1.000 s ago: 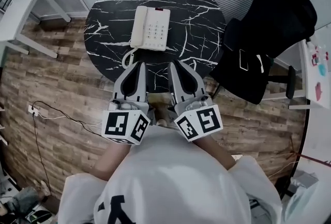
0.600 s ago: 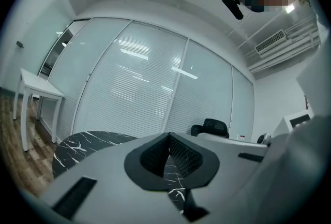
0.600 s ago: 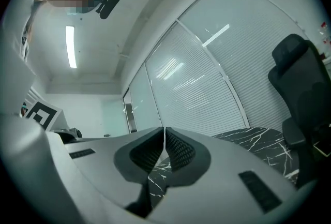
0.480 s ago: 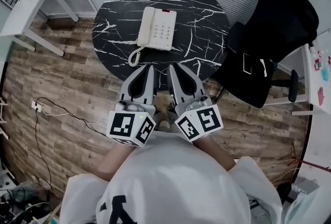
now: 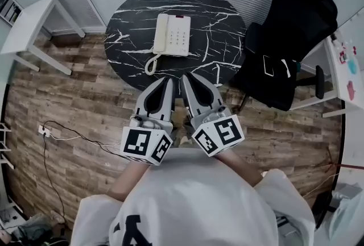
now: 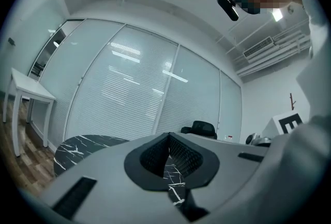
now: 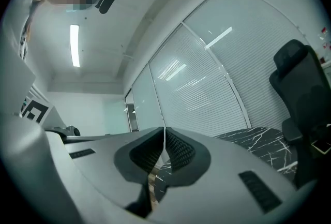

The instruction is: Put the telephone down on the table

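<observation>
Cream corded telephone [image 5: 172,34] flat on round black marble surface [image 5: 219,20], long axis pointing away | dead ahead, well apart | left gripper [image 5: 168,81], right gripper [image 5: 185,77] both closed tight, empty, equally near

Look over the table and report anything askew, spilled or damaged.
Nothing stands out. The telephone lies flat on the table, its handset seated in place and its coiled cord curled beside it.
</observation>
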`<state>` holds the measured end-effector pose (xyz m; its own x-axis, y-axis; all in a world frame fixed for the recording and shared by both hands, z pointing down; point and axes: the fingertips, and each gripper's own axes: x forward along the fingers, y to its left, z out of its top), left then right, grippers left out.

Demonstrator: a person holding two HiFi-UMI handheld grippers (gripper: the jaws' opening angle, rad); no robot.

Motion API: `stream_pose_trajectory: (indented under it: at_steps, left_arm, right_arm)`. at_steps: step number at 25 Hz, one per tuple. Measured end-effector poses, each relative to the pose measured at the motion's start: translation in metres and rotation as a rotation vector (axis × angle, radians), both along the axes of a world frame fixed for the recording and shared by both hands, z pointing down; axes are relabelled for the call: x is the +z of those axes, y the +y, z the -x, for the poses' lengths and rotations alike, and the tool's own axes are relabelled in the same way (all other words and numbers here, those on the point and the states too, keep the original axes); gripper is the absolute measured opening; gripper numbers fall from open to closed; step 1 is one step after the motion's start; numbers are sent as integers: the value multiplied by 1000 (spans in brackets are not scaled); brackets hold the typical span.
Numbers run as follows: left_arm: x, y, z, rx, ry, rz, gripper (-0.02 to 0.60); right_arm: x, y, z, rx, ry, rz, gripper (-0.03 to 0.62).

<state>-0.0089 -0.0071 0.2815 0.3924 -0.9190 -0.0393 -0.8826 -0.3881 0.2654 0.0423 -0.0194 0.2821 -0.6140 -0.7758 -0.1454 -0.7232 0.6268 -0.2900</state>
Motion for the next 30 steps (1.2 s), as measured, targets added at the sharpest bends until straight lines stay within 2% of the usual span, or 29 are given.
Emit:
stream_pose_trajectory:
  at_steps: [7,21,25,30]
  left_arm:
    - [13,48,24,29,3,51,6]
    - [16,170,74,70,11,63,6]
    - [14,197,79,97,21,62,6]
    - [13,221,76,135,31,53,6]
  right_arm:
    - [15,52,20,25,-11,73,35]
    - [19,177,73,52,5,66,35]
    - [24,206,78,82,14,75,35]
    - [15,232,71,133,29,40,35]
